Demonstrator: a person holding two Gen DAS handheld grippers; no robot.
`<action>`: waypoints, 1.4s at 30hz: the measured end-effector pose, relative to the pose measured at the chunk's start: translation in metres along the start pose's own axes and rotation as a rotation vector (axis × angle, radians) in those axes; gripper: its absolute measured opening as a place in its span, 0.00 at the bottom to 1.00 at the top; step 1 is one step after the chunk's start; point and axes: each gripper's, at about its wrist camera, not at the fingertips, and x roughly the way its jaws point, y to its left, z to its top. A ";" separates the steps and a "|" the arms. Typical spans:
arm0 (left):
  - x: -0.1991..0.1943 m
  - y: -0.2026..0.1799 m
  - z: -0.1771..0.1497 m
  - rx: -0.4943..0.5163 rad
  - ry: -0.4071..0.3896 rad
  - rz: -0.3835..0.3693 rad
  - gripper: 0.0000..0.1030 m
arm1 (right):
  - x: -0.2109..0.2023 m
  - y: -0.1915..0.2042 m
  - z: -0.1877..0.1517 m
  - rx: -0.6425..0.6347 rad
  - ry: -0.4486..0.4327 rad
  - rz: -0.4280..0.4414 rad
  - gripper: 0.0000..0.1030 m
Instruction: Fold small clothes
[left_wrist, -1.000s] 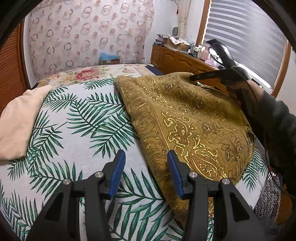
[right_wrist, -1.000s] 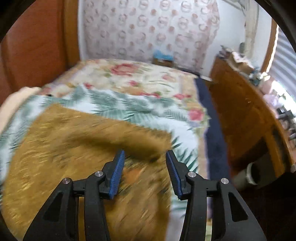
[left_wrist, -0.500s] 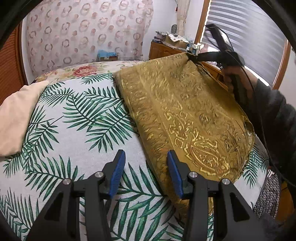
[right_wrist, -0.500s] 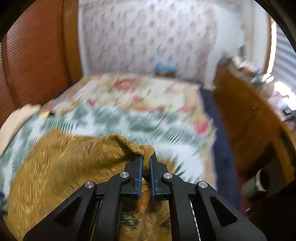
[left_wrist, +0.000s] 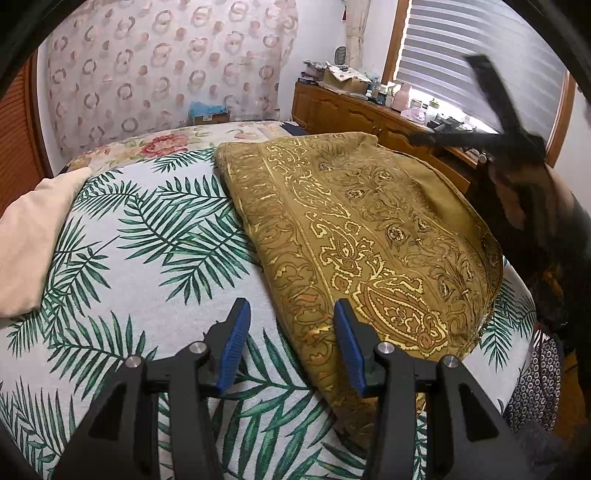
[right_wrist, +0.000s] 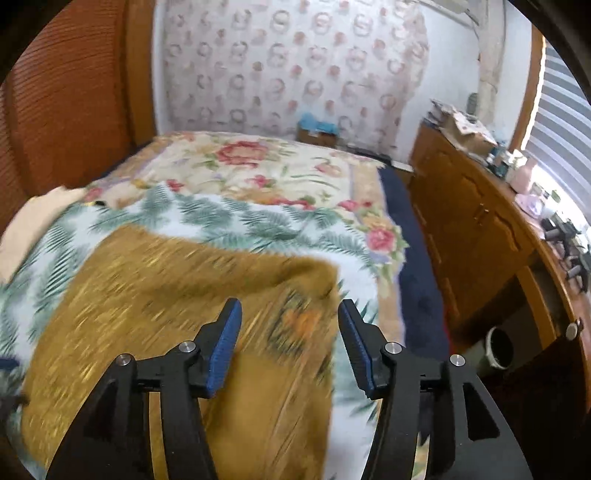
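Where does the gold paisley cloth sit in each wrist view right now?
Left wrist: gold paisley cloth fills centre and right, lying on the palm-leaf bedspread.
Right wrist: the cloth, blurred, fills lower left and centre, under the open right tongs.
Shared landmark: the blue box against the far patterned wall.

Bed: palm-leaf cover (left_wrist: 122, 236), floral quilt (right_wrist: 258, 166) beyond | Wall: ring-patterned hanging (left_wrist: 166, 62) | Right side: wooden sideboard (left_wrist: 354, 110), cluttered top | Window: slatted blind (left_wrist: 472, 48), daylight | Left: reddish ribbed panel (right_wrist: 70, 110), possibly a door.
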 end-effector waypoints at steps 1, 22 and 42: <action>0.000 0.000 0.000 0.002 0.001 0.001 0.45 | -0.004 0.004 -0.007 -0.002 0.001 0.011 0.55; -0.001 -0.005 -0.011 0.005 0.062 -0.031 0.45 | -0.053 0.005 -0.134 0.168 0.079 0.077 0.55; -0.010 -0.017 -0.029 0.007 0.104 -0.107 0.44 | -0.058 0.015 -0.157 0.173 0.115 0.054 0.56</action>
